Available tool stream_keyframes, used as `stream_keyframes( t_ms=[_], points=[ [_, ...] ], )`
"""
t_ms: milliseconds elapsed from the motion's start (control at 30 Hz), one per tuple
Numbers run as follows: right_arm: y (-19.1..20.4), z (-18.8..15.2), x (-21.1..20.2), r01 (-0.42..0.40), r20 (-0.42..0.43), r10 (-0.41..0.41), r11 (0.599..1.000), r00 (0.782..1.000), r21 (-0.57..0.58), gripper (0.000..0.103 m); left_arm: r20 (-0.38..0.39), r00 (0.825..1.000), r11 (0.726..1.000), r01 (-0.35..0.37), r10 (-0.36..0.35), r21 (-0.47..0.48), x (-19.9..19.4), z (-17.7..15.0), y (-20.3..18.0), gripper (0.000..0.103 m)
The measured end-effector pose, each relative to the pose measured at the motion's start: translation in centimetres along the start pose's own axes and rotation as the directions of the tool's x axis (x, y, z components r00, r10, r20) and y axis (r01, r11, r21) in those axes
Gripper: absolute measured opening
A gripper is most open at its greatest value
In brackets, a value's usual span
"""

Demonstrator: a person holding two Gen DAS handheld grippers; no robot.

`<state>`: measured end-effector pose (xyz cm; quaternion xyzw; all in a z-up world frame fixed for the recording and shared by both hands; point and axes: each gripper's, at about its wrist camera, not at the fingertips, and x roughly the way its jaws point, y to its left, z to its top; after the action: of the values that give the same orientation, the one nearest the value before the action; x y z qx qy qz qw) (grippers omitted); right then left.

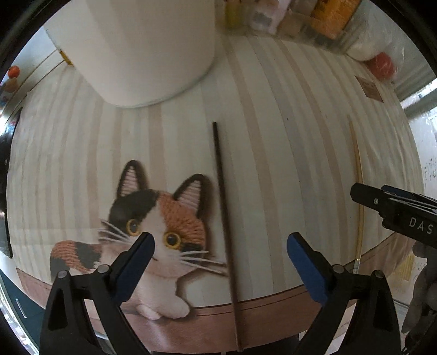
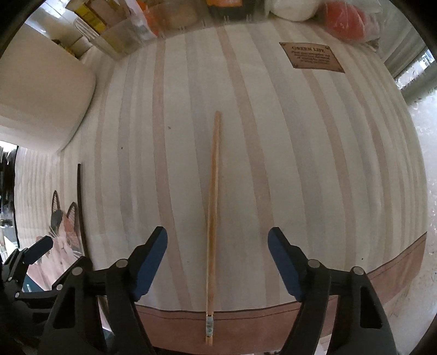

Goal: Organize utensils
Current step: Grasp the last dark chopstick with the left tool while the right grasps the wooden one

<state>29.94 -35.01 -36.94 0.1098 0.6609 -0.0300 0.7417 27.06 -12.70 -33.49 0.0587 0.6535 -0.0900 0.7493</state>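
A dark brown chopstick (image 1: 225,218) lies lengthwise on the striped mat, just right of the cat picture. My left gripper (image 1: 221,245) is open, its blue pads on either side of it, above the mat. A light wooden chopstick (image 2: 211,218) lies lengthwise on the mat; my right gripper (image 2: 217,240) is open, pads on either side of it. The light chopstick also shows at the right in the left wrist view (image 1: 359,191), with the right gripper (image 1: 393,207) over it. The dark chopstick (image 2: 80,207) and the left gripper (image 2: 35,250) show at the left in the right wrist view.
A large white container (image 1: 142,49) stands at the back left of the mat (image 1: 273,136). Packets, jars and a red object (image 2: 344,19) crowd the far edge. A brown label (image 2: 311,57) is on the mat's far right. The mat's brown border (image 2: 245,319) runs along the near edge.
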Motion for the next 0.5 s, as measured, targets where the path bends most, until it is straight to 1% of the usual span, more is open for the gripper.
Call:
stream_keyframes(
  t_ms=[33, 67, 267, 300, 333, 367, 433, 500],
  points=[
    [-0.3, 0.0, 0.3, -0.006, -0.006, 0.006, 1.000, 1.000, 0.003, 0.072, -0.002, 1.000, 1.000, 0.001, -0.001, 0.003, 0.1, -0.1, -0.2, 0.091],
    [-0.4, 0.1, 0.4, -0.008, -0.010, 0.008, 1.000, 1.000, 0.001, 0.071, -0.007, 1.000, 1.000, -0.001, 0.001, 0.008, 0.3, -0.1, -0.4, 0.088],
    [-0.7, 0.6, 0.9, 0.003, -0.013, -0.003, 1.000, 1.000, -0.031, 0.070, -0.019, 1.000, 1.000, 0.001, -0.001, 0.009, 0.8, 0.1, -1.0, 0.084],
    [-0.5, 0.6, 0.9, 0.009, -0.013, -0.009, 0.999, 1.000, -0.038, 0.070, -0.019, 1.000, 1.000, -0.002, 0.003, 0.009, 1.0, 0.1, -1.0, 0.075],
    [-0.3, 0.5, 0.9, 0.018, -0.011, -0.018, 0.999, 1.000, -0.044, 0.069, -0.022, 1.000, 1.000, -0.006, 0.006, 0.010, 1.2, 0.3, -0.9, 0.069],
    [0.3, 1.1, 1.0, 0.023, -0.011, -0.024, 0.999, 1.000, -0.047, 0.069, -0.030, 1.000, 1.000, -0.003, 0.004, 0.009, 1.3, 0.4, -1.0, 0.067],
    [0.9, 0.9, 1.2, 0.037, -0.008, -0.037, 0.998, 0.999, -0.058, 0.069, -0.040, 0.999, 1.000, -0.004, 0.004, 0.006, 1.8, 0.8, -1.0, 0.051],
    [1.4, 0.6, 1.5, 0.050, -0.003, -0.050, 0.997, 0.999, -0.065, 0.069, -0.042, 0.999, 1.000, -0.004, 0.005, 0.006, 1.8, 1.2, -0.6, 0.049]
  ],
)
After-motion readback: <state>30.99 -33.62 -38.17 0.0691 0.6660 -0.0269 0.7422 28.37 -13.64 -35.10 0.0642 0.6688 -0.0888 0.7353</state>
